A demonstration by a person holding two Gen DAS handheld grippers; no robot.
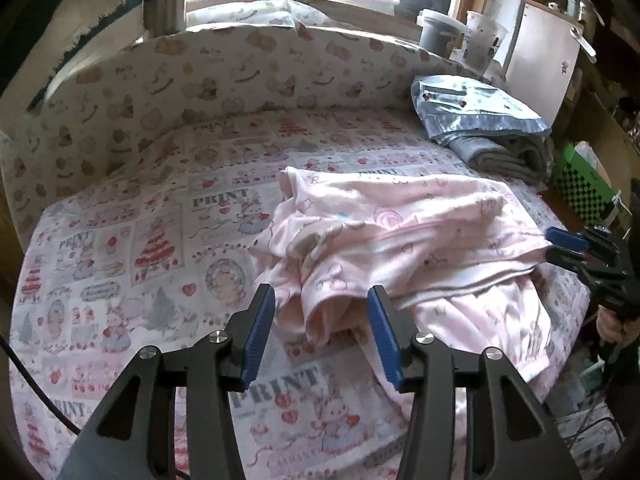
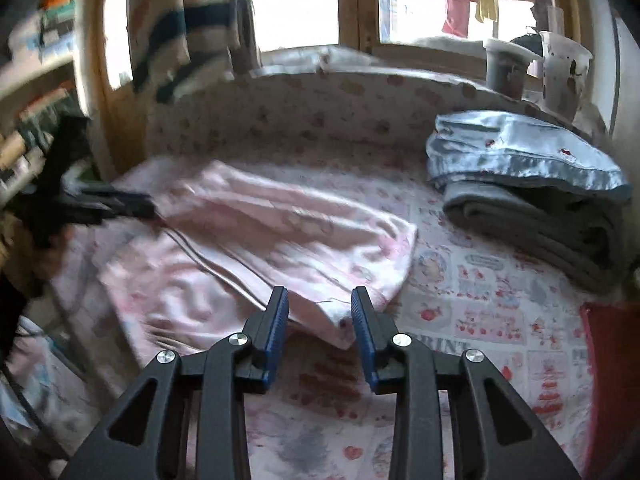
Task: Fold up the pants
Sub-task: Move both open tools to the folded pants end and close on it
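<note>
Printed bedding (image 1: 120,264) covers the bed below a window; pale pink pants (image 1: 400,240) lie rumpled and partly folded at centre right. Left tongs (image 1: 322,336) and right tongs (image 2: 320,334) are both spread, pinching nothing.

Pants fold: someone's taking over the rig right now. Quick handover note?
Left gripper: open, nothing held, a bunched edge of the pink pants lies just ahead of its tips.
Right gripper: open, nothing held, poised over a corner of the pants.
Pants: on the printed sheet, doubled over with one layer lying across another, but rumpled.
Folded blue and grey blankets sit at the far right, apart from the pants.
Done: apparently one fold laid over.
Left: smooth the bunched end, probably fold again and square the edges.
</note>
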